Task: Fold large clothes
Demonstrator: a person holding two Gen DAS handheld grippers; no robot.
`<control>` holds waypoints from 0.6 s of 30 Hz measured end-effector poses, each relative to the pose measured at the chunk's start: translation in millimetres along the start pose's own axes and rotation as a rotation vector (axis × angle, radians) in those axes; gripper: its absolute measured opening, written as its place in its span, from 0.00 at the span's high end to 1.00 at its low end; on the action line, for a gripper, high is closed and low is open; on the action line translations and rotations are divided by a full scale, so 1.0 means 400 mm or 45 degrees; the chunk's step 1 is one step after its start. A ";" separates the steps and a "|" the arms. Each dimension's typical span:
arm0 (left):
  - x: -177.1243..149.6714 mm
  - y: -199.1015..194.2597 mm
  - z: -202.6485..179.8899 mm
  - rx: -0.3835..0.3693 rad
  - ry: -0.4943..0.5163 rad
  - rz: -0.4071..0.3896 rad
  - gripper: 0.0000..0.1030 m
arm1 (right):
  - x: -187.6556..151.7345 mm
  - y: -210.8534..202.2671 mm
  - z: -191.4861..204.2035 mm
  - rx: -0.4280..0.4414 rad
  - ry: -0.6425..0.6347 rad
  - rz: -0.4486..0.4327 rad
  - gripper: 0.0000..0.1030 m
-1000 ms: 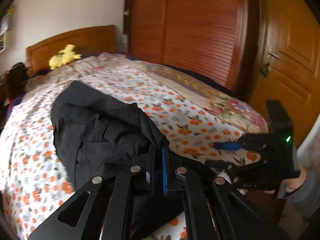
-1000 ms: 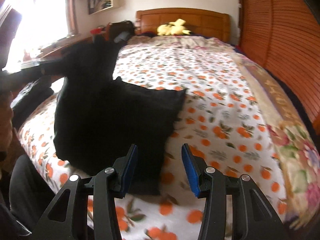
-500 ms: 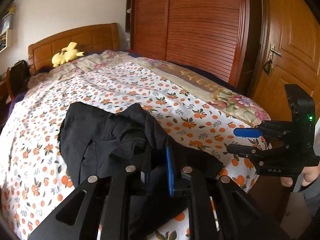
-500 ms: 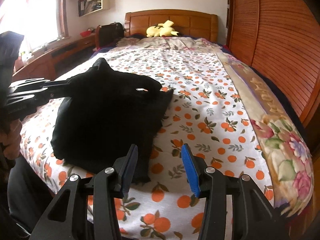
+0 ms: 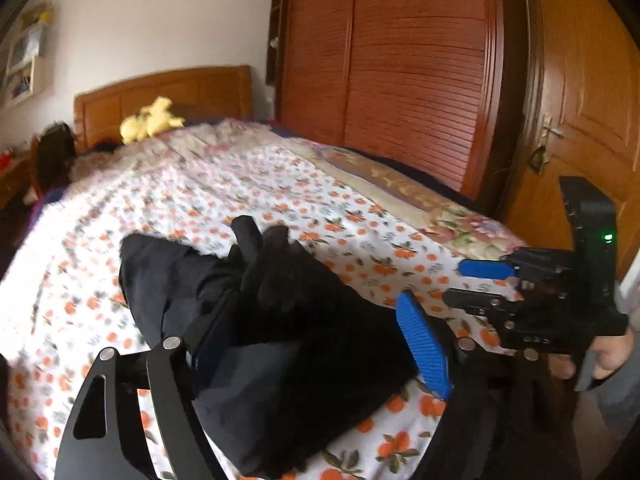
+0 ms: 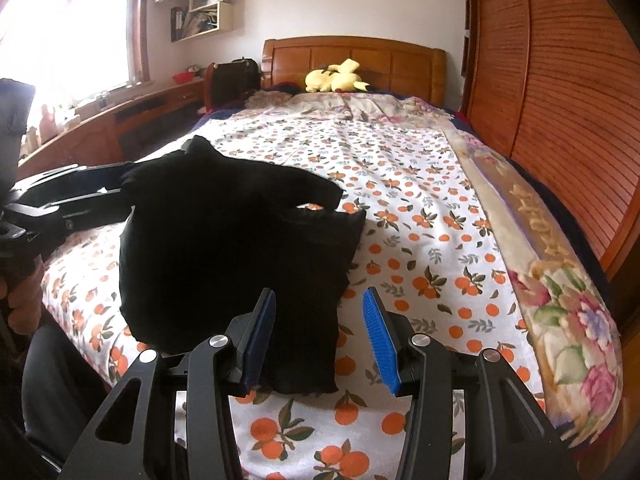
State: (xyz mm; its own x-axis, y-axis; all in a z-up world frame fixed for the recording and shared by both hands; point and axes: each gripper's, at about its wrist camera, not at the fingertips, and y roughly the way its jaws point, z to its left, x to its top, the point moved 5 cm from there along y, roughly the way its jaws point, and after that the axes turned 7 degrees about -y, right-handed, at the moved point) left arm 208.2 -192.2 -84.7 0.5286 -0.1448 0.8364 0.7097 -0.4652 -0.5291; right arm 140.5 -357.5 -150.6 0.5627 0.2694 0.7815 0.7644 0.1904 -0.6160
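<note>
Black garment point(image 6: 224, 248) bunched in a thick, partly folded heap near the foot of the bed point(image 6: 420, 208), at about 9 o'clock of the spread's middle in the right wrist view, lying on the white bedspread printed with oranges point(image 5: 320, 216). One upper layer draped over the lower slab of cloth, a flap jutting toward 2 o'clock, a lump of fabric sticking up at 12 o'clock of the heap. Left gripper point(image 5: 304, 344) spread wide, blue pad point(image 5: 424, 344) at 3 o'clock of the garment's near end, the other finger buried beside dark cloth at 9 o'clock; fabric filling the gap between the fingers, not pinched by them. Same gripper reaching in from 9 o'clock in the right wrist view, tips lost against the black cloth. Right gripper point(image 6: 318, 334) parted, nothing between the pads, hovering just past the garment's near corner at 6 o'clock, left pad over the cloth edge, right pad over bare spread. Seen also from the left wrist view at 3 o'clock, held in a hand point(image 5: 608, 356), a green light glowing on its body. Yellow plush toy point(image 6: 336, 78) against the wooden headboard point(image 6: 352, 56) at 12 o'clock. Slatted wardrobe point(image 5: 408, 68) along the 3 o'clock side, wooden door point(image 5: 580, 112) beyond it. Window point(image 6: 80, 36) and wall shelves point(image 6: 204, 12) at 10 o'clock.
</note>
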 end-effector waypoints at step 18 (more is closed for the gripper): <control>0.019 -0.211 0.161 0.103 -0.062 -0.122 0.11 | 0.107 0.012 0.110 0.073 -0.045 -0.076 0.57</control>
State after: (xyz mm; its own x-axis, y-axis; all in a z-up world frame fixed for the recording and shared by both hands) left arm 182.5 -97.7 -42.9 0.4771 -0.0598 0.8768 0.7921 -0.4030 -0.4585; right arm 154.3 -303.7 -124.6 0.5049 0.2887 0.8135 0.7761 0.2606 -0.5742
